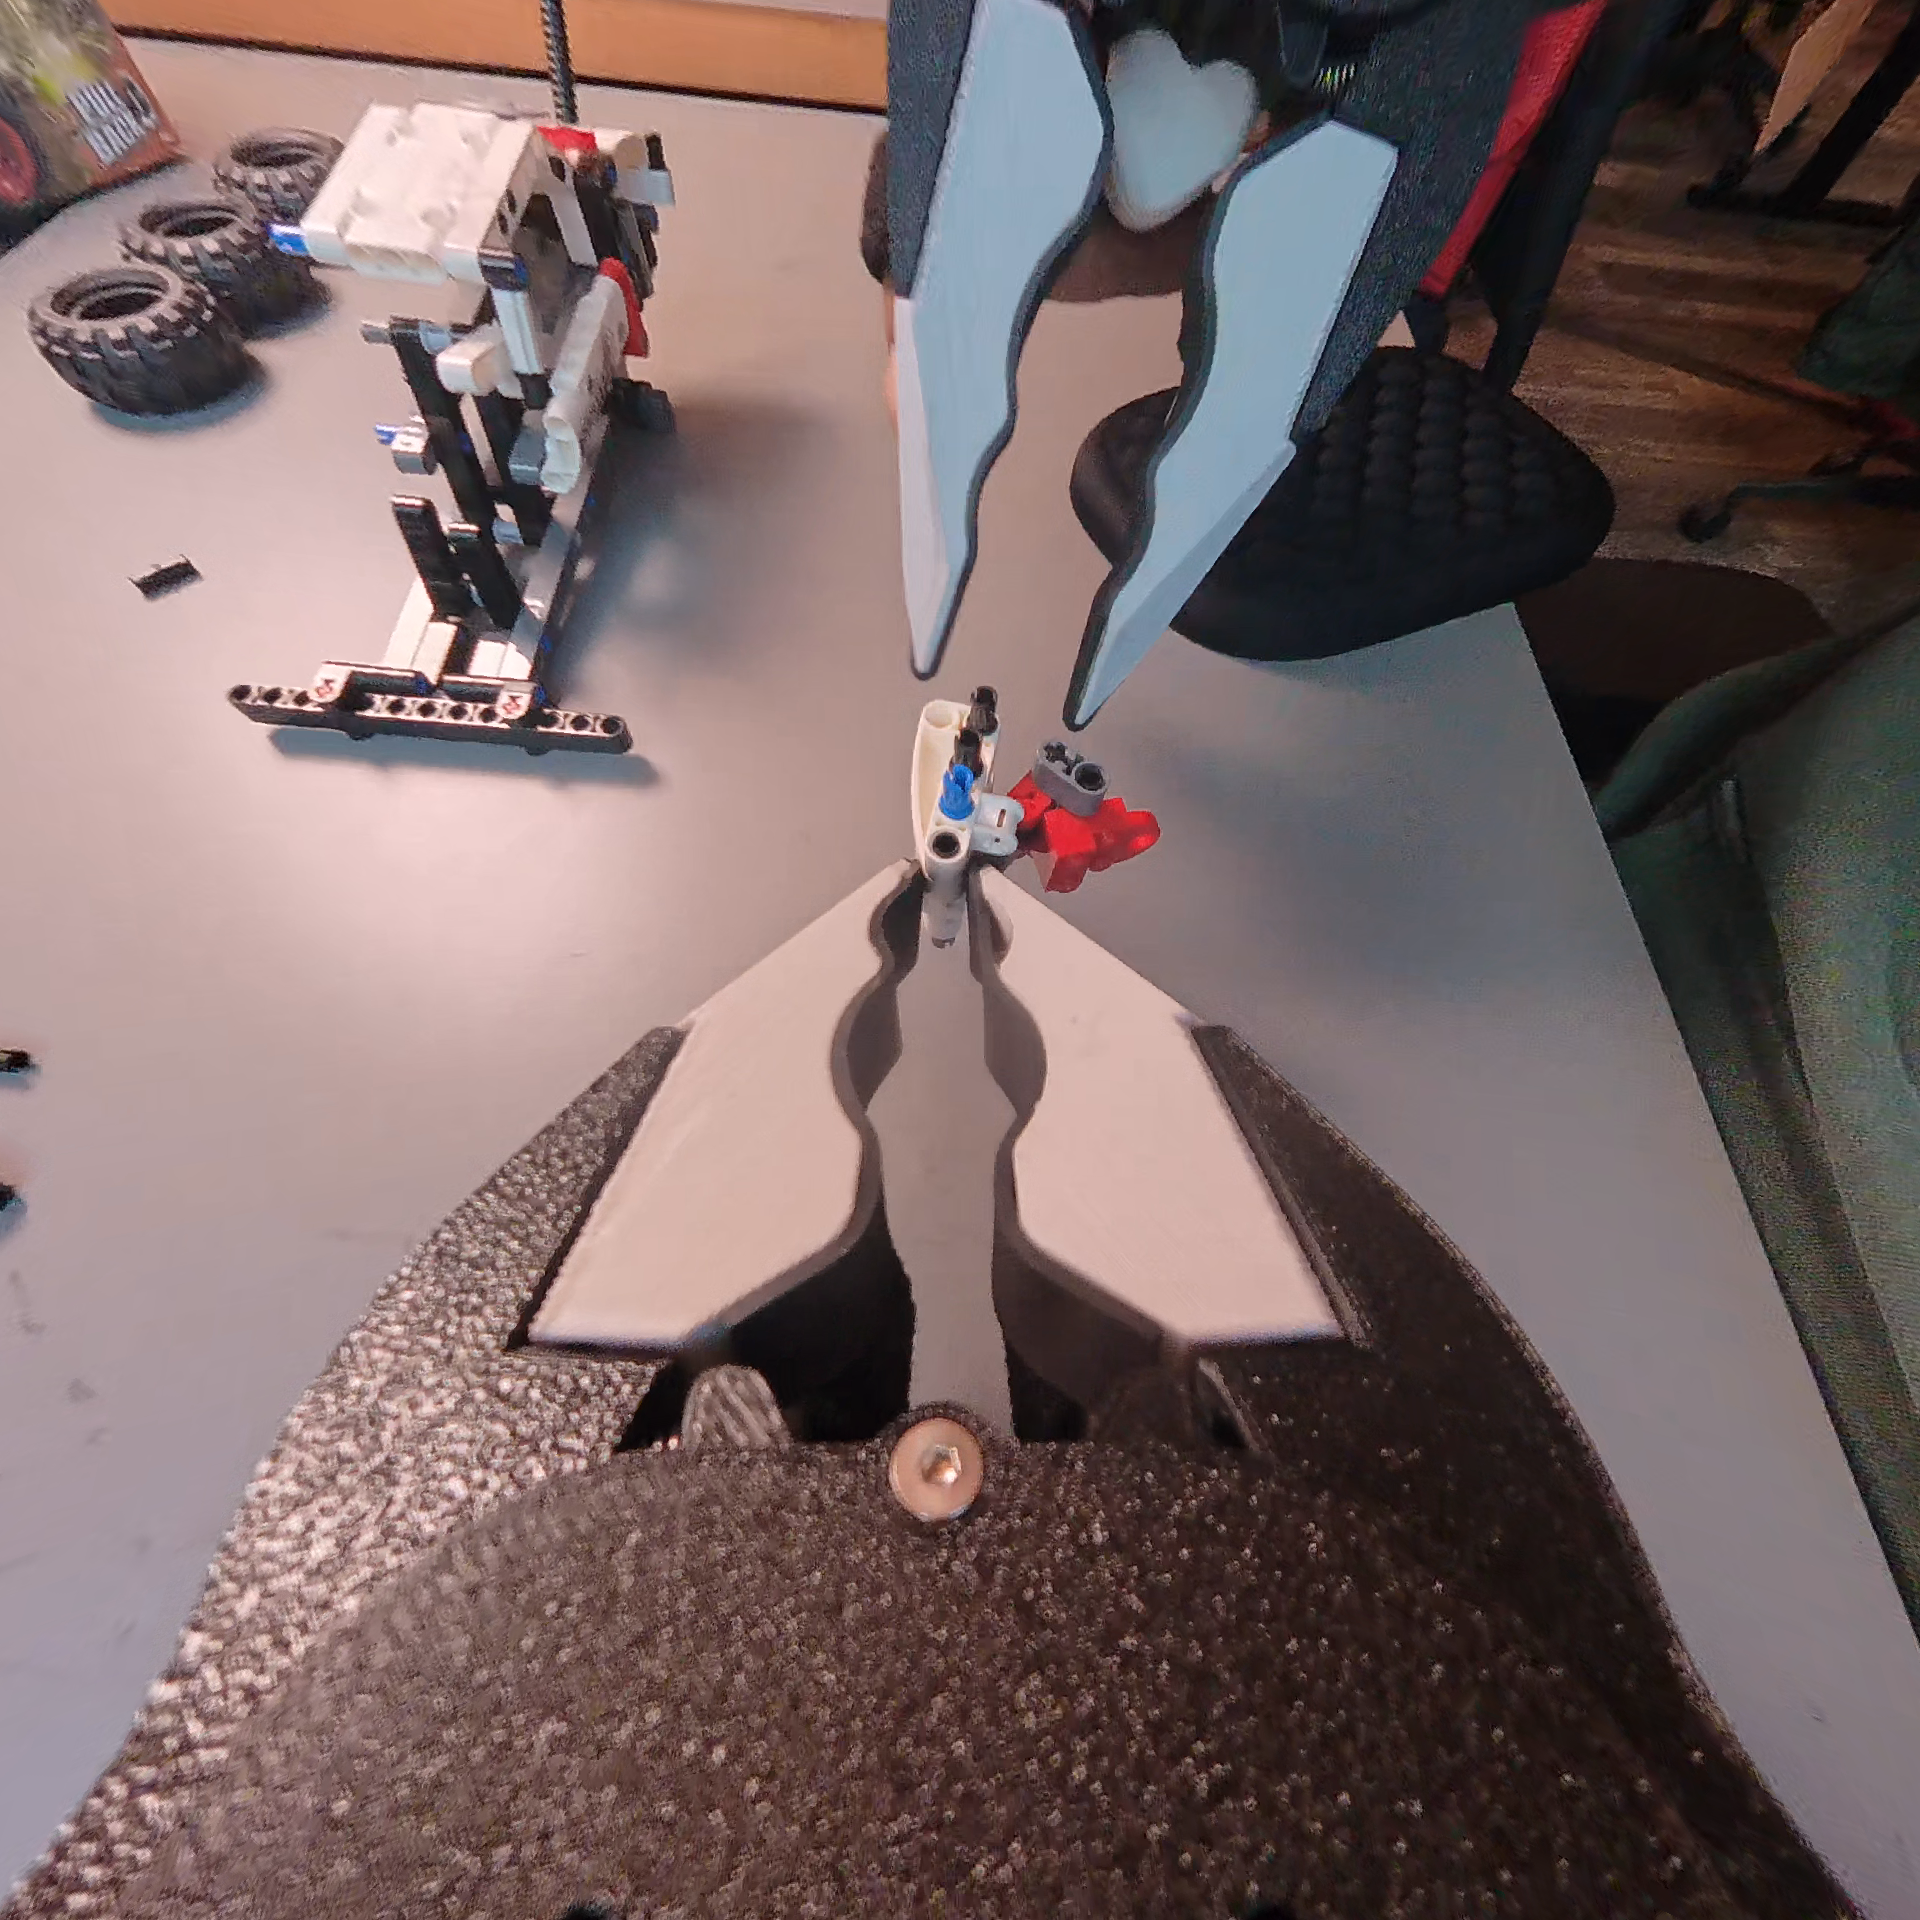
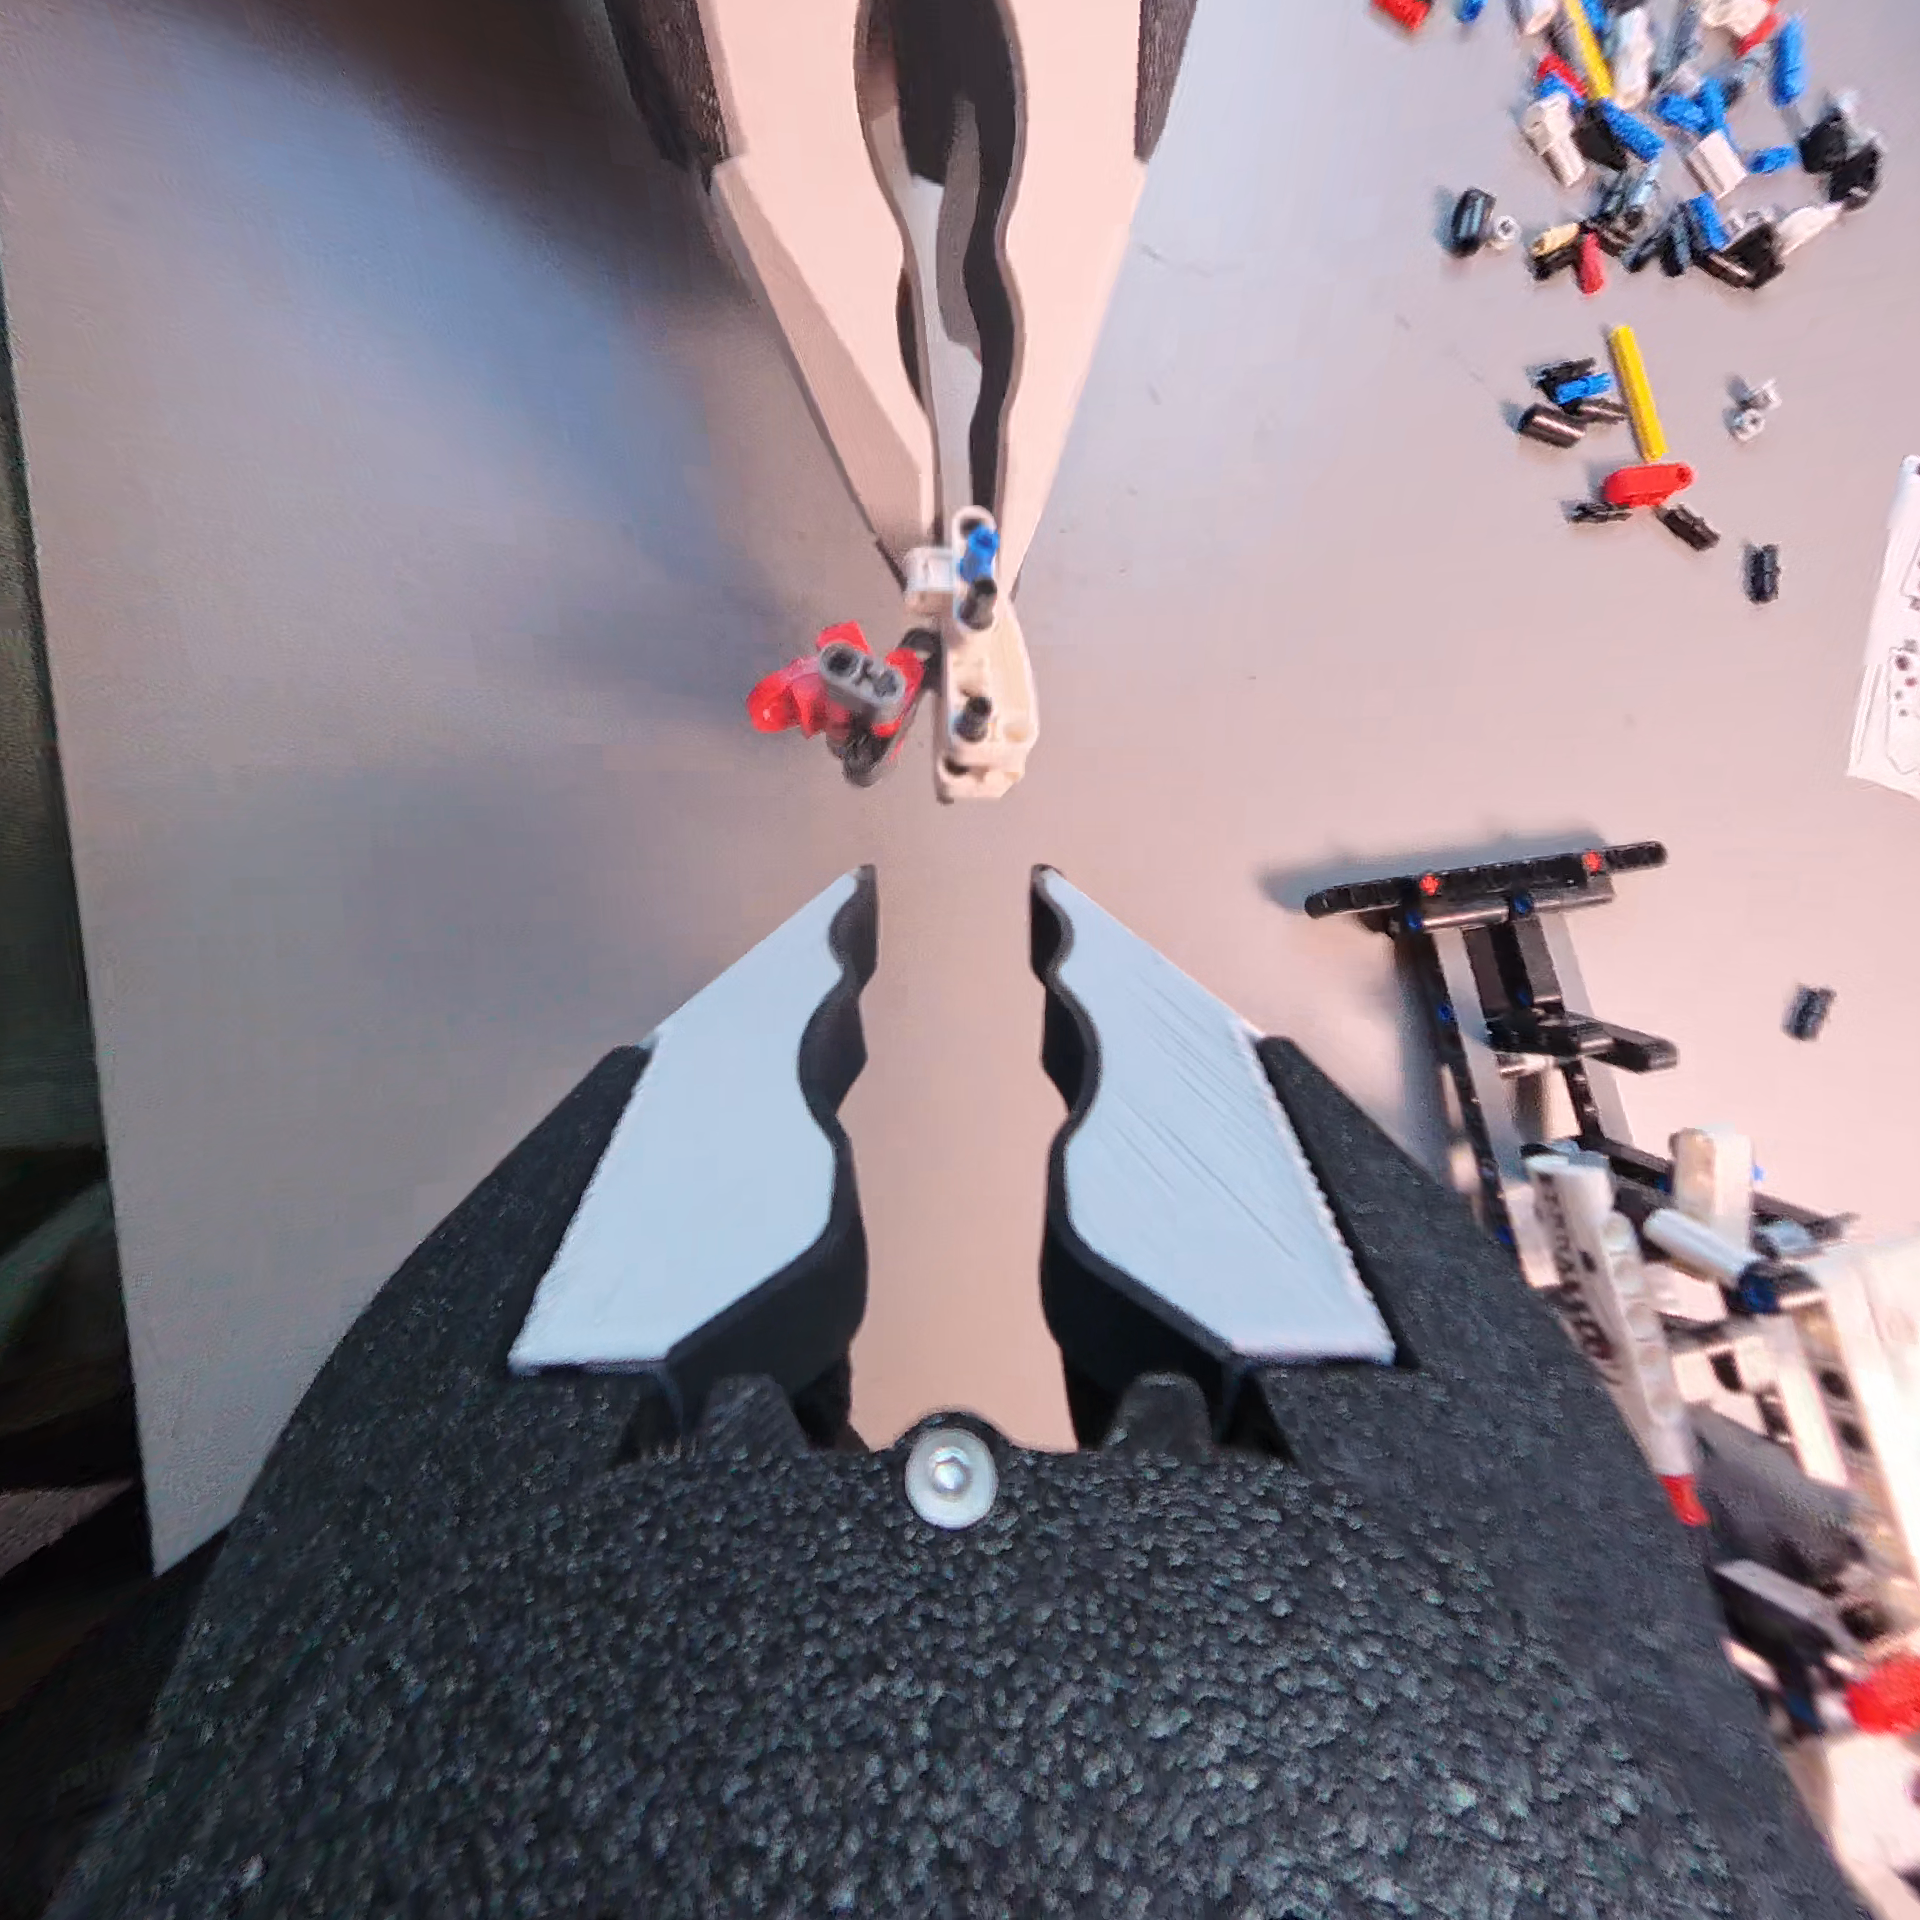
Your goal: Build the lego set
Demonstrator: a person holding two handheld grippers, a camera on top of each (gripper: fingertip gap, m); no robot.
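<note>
My left gripper point(image 1: 943, 883) is shut on a small lego sub-assembly point(image 1: 961, 790) of white, grey, blue and black pieces, with a red and grey cluster point(image 1: 1091, 826) at its right side. It holds it just above the grey table point(image 1: 416, 1039). My right gripper point(image 2: 954, 878) is open and empty, its tips a short way from the sub-assembly point(image 2: 977, 665); it shows opposite in the left wrist view point(image 1: 1003, 696). The left gripper also shows in the right wrist view point(image 2: 961, 540). The half-built white and black vehicle point(image 1: 499, 416) stands on the table to the left.
Three black tyres point(image 1: 156, 312) lie at the far left by a box corner point(image 1: 73, 104). Several loose lego pieces point(image 2: 1683, 156) and a yellow axle point(image 2: 1636, 395) lie scattered beside a paper sheet point(image 2: 1891, 644). A black office chair point(image 1: 1403, 499) stands past the table edge. Both grippers' tips are roughly 25 centimeters from the yellow axle point(image 2: 1636, 395).
</note>
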